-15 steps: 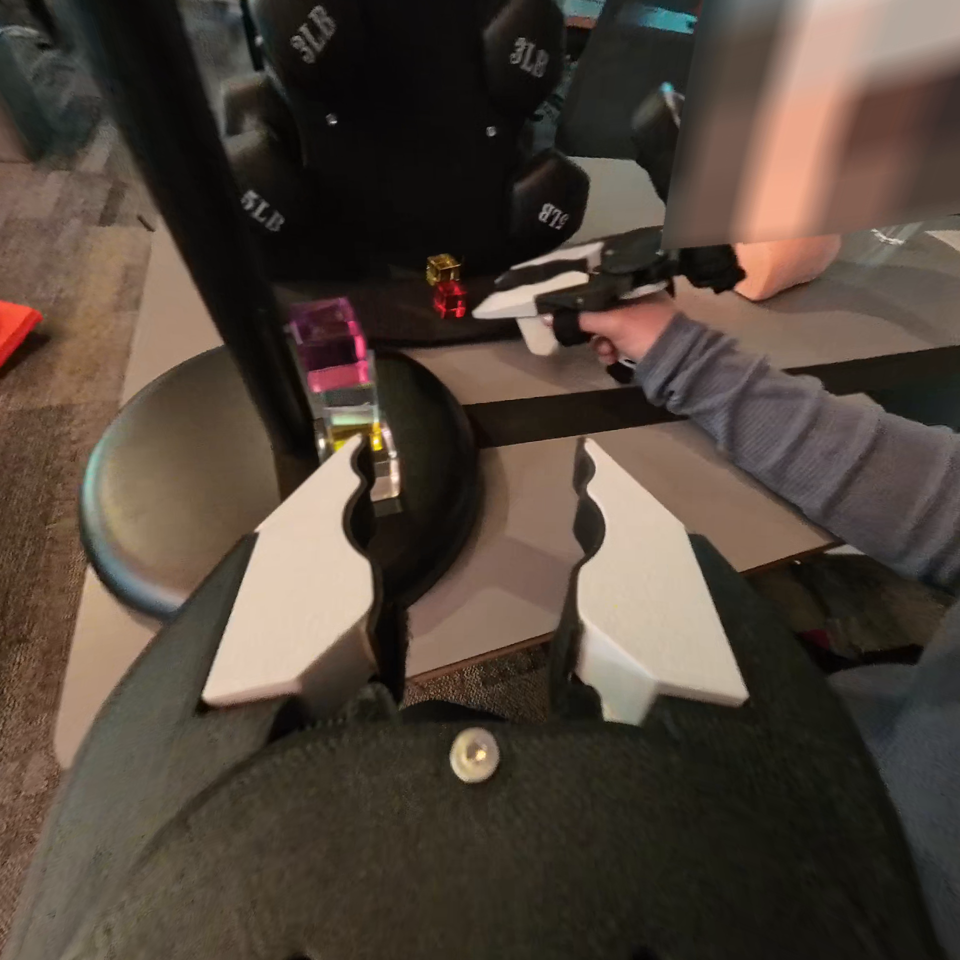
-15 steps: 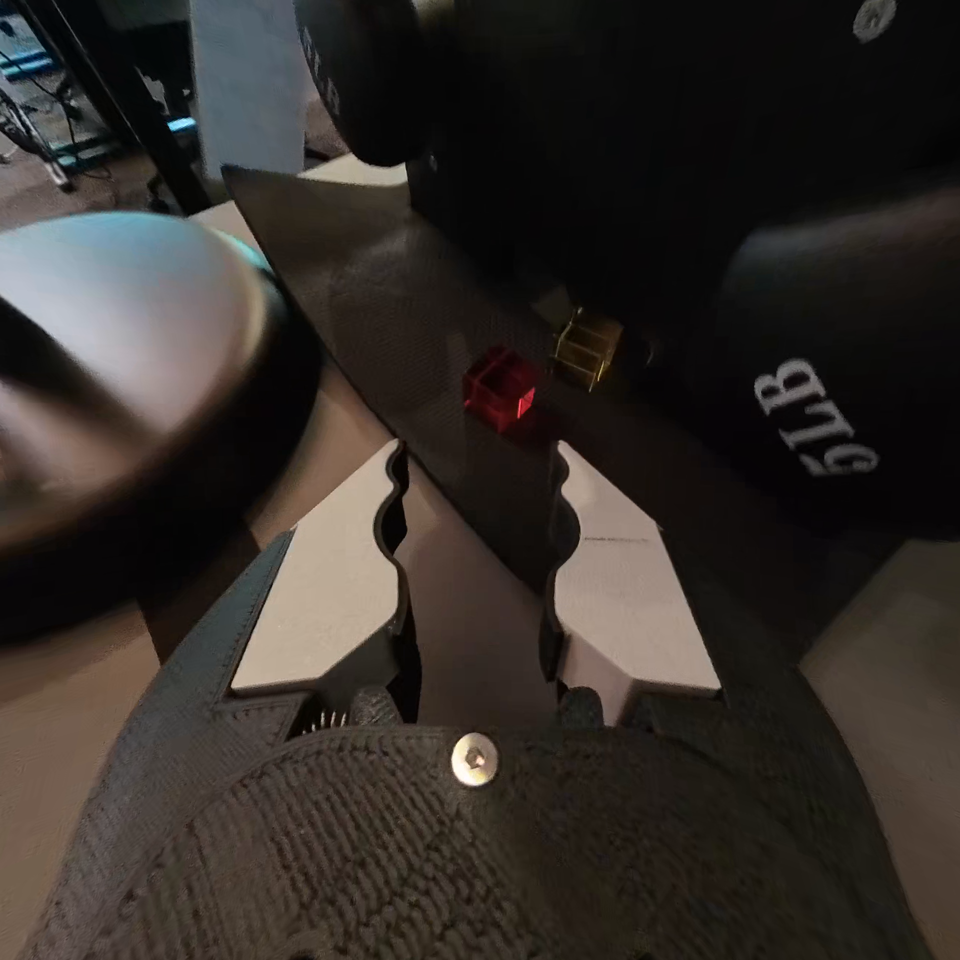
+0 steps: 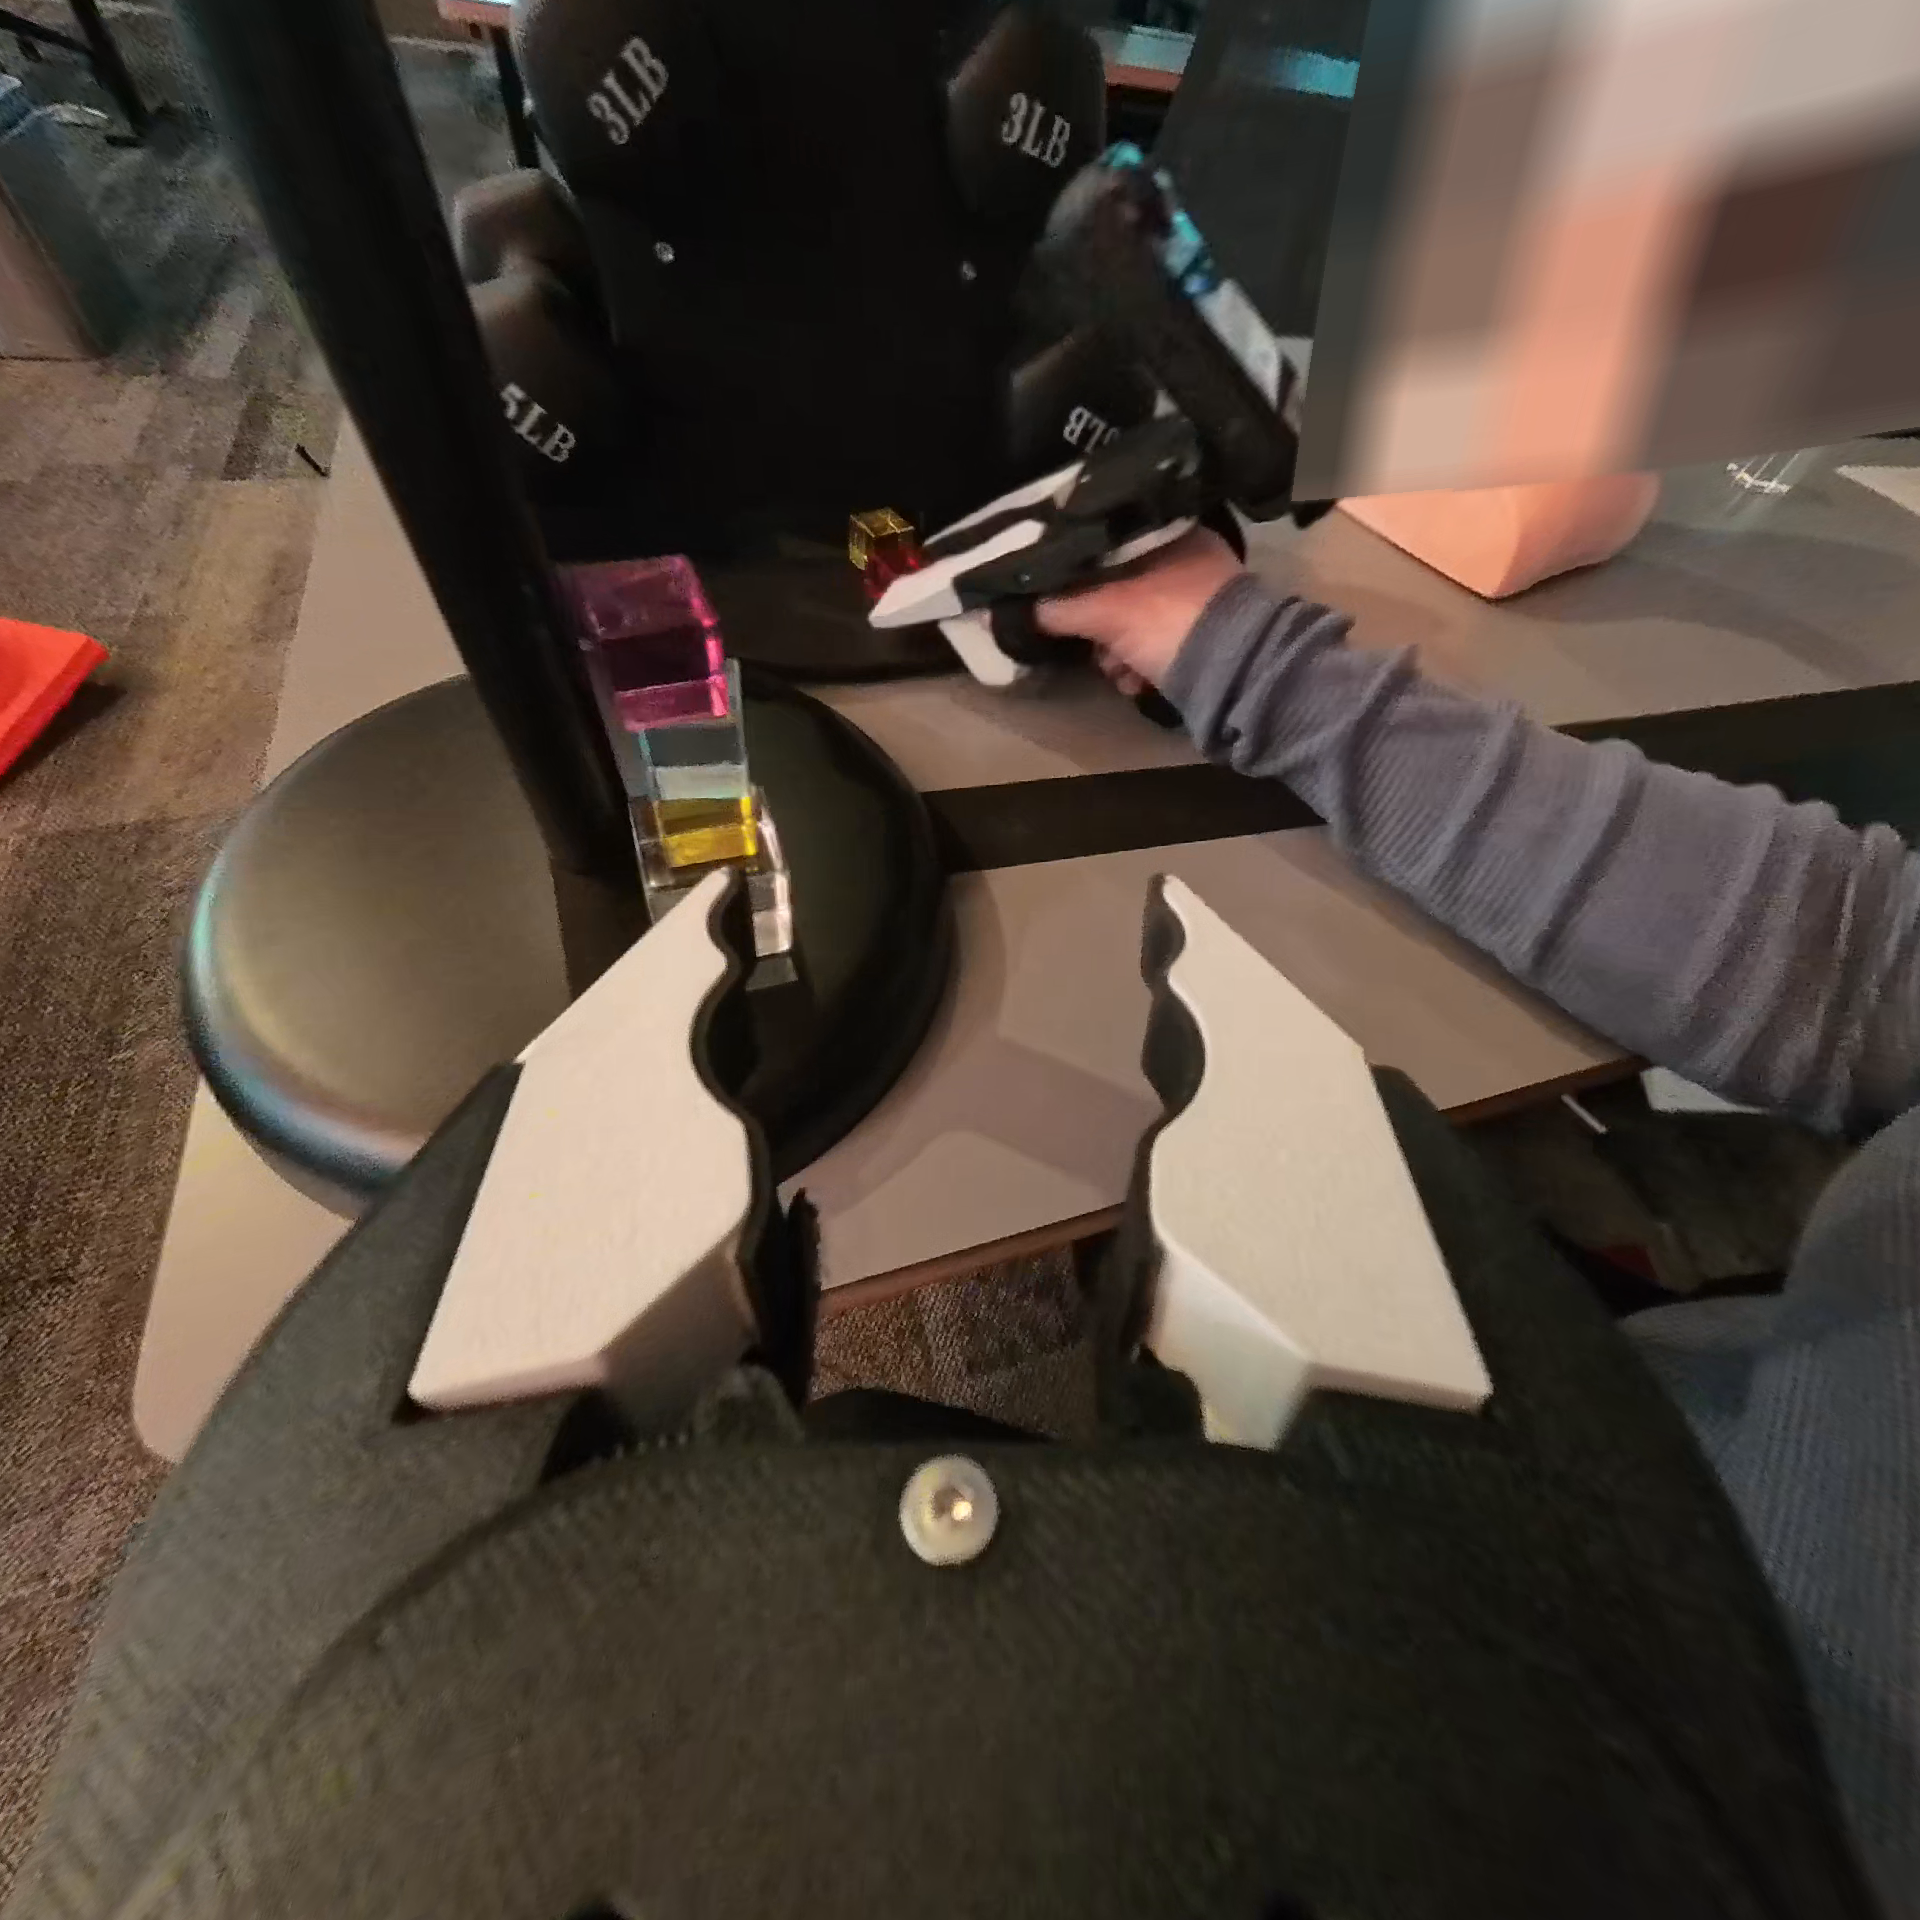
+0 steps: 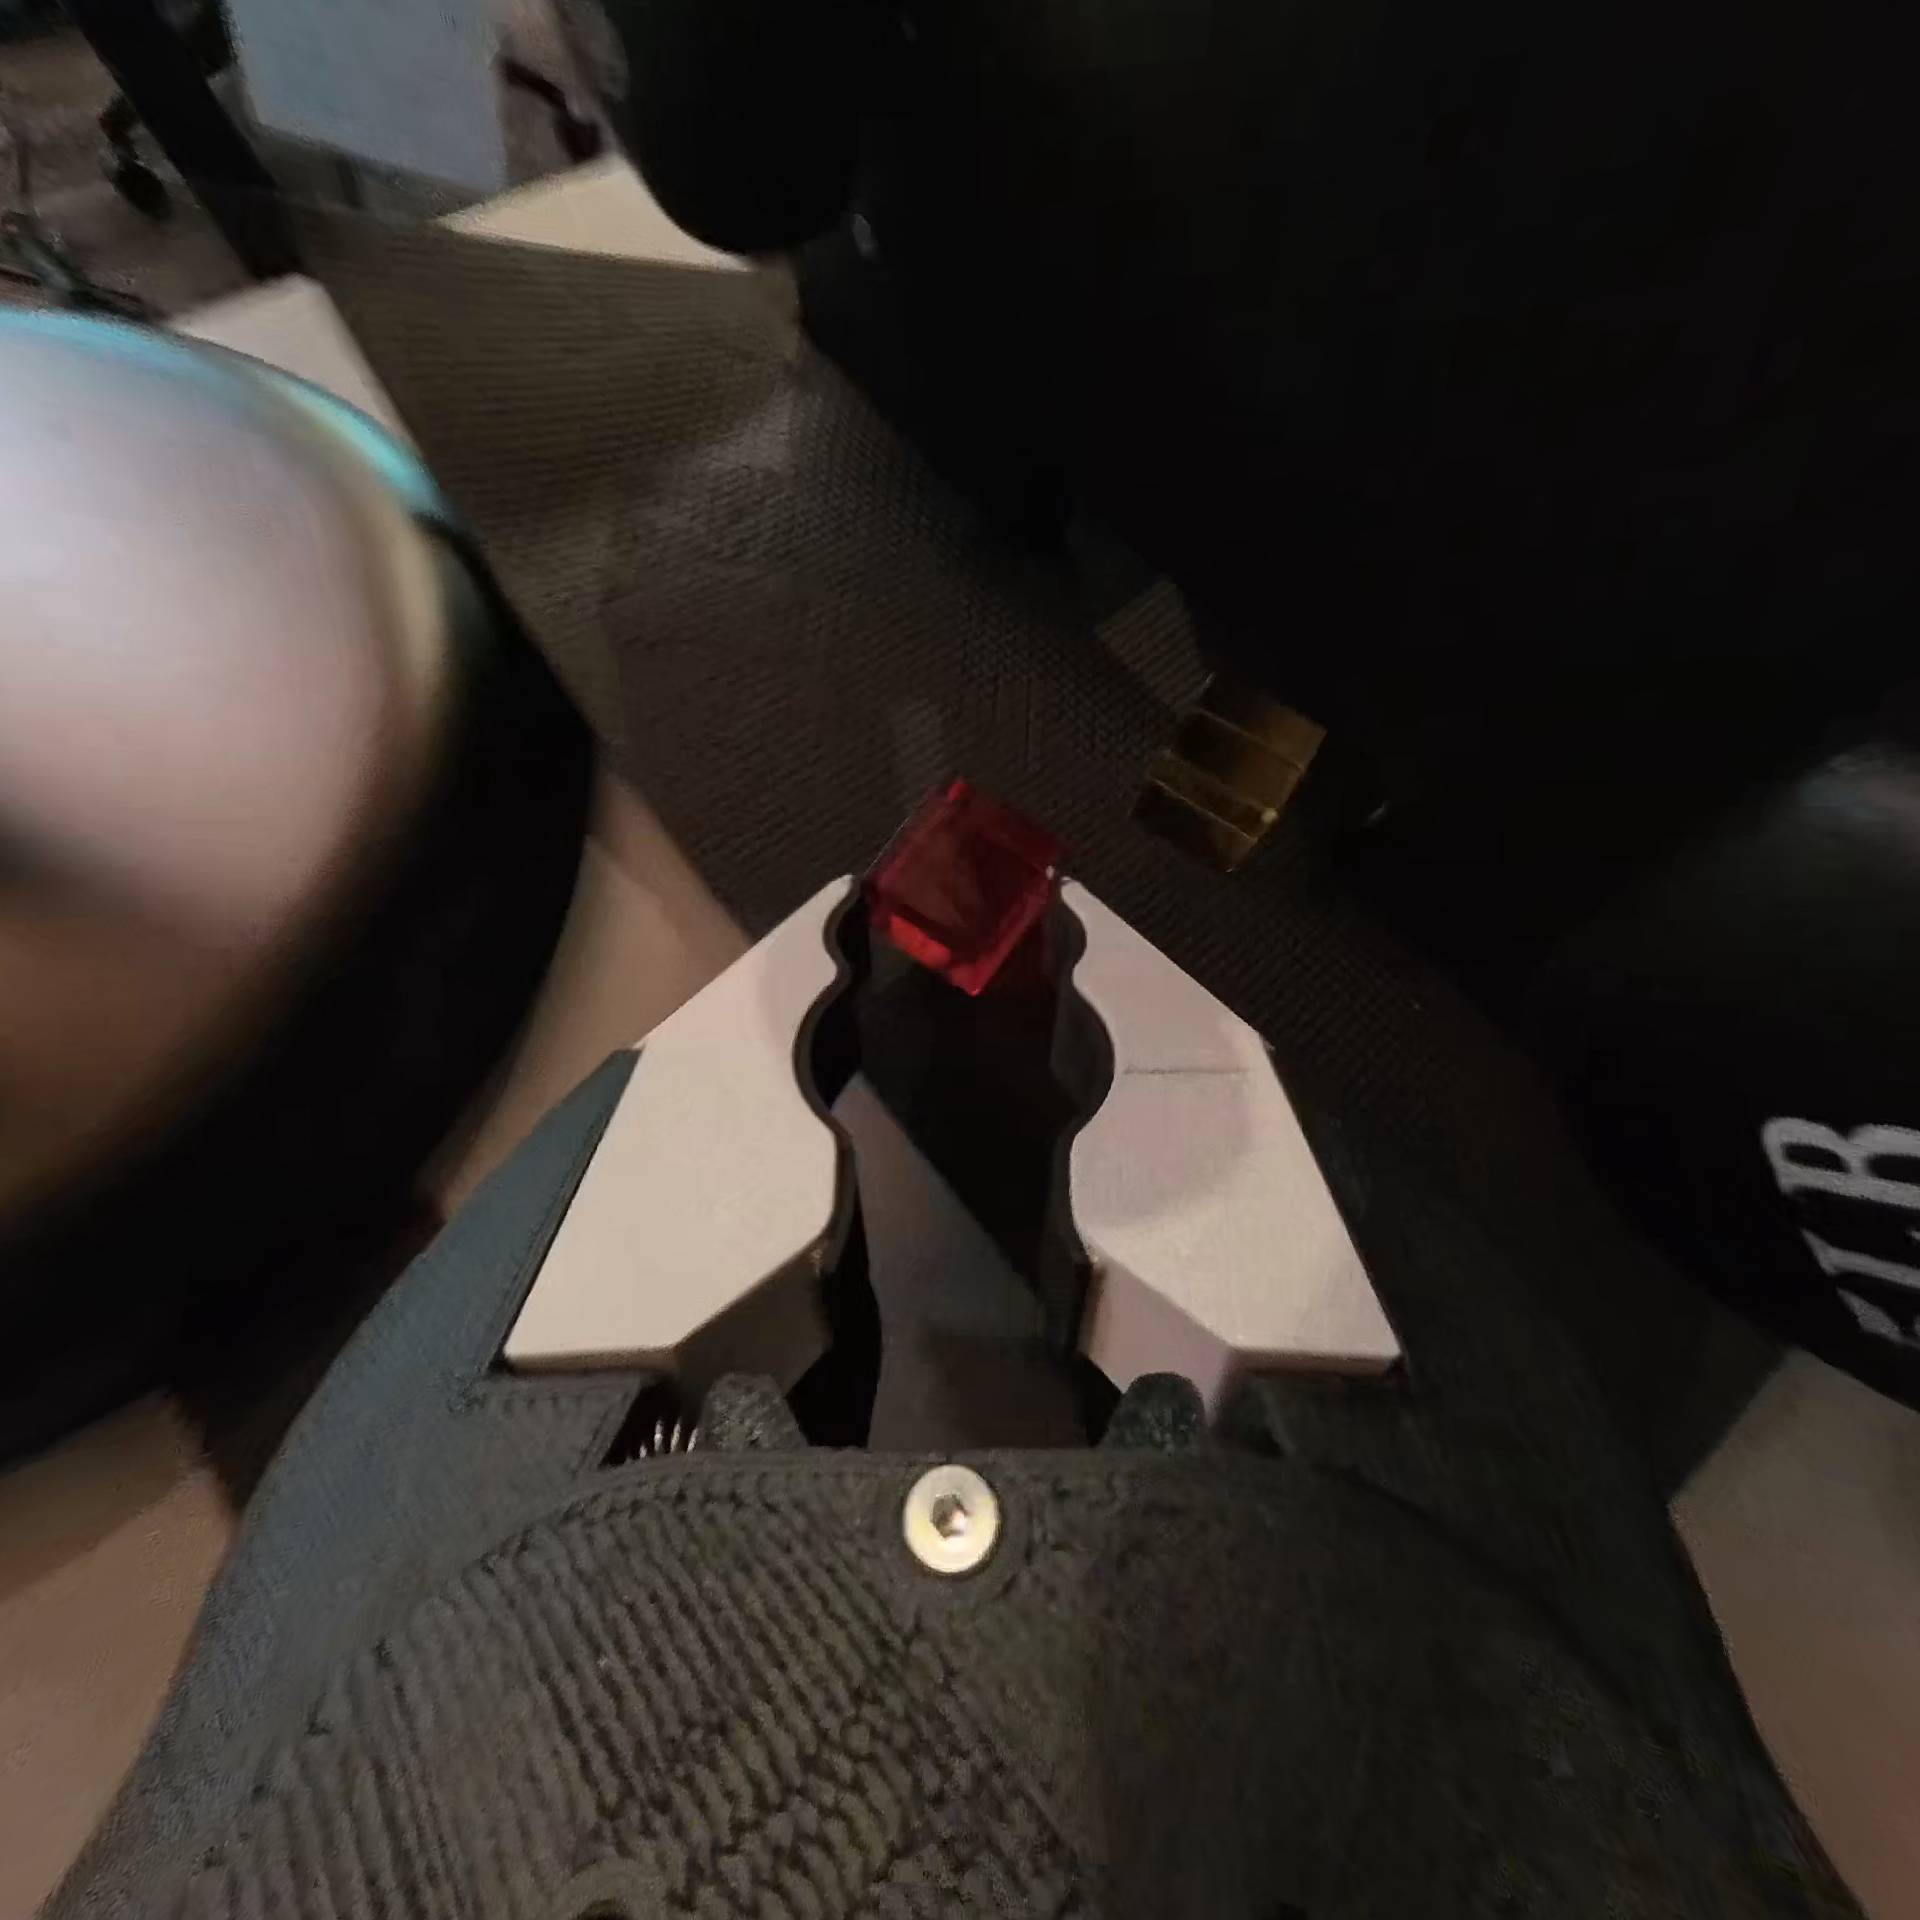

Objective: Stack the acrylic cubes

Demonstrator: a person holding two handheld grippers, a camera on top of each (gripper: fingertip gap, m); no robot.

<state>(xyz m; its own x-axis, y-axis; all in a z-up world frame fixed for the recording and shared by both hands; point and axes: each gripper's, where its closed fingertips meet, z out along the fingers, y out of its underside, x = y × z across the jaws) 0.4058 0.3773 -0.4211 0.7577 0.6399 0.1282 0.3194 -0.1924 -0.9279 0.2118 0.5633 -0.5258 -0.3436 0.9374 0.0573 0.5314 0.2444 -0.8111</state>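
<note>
My right gripper (image 4: pixel 956 896) is shut on a clear red cube (image 4: pixel 966 904), gripped at the very fingertips, low over a black woven mat (image 4: pixel 727 571). A clear yellow cube (image 4: pixel 1226 779) lies on the mat just beyond it to the right. The left wrist view shows the right gripper (image 3: pixel 883 613) at the red cube (image 3: pixel 894 569), beside the yellow cube (image 3: pixel 881 535). My left gripper (image 3: pixel 940 894) is open and empty. Its left fingertip (image 3: pixel 707 904) is close to the foot of a stack of clear cubes (image 3: pixel 686 748), magenta on top, standing on a round black base (image 3: pixel 364 883).
A black pole (image 3: pixel 416 416) rises from the base right behind the stack. A black rack of dumbbells (image 3: pixel 790 260) stands at the back of the grey table (image 3: pixel 1039 1039). A grey sleeve (image 3: pixel 1507 831) crosses the right side. Carpet floor lies to the left. Tip to tip, the grippers are about 30 centimetres apart. The round black base (image 3: pixel 364 883) sits 20 centimetres or so from the ends of my left fingers.
My right gripper moved forward to the red cube and its jaws closed around it. My left gripper stayed open and hardly moved.
</note>
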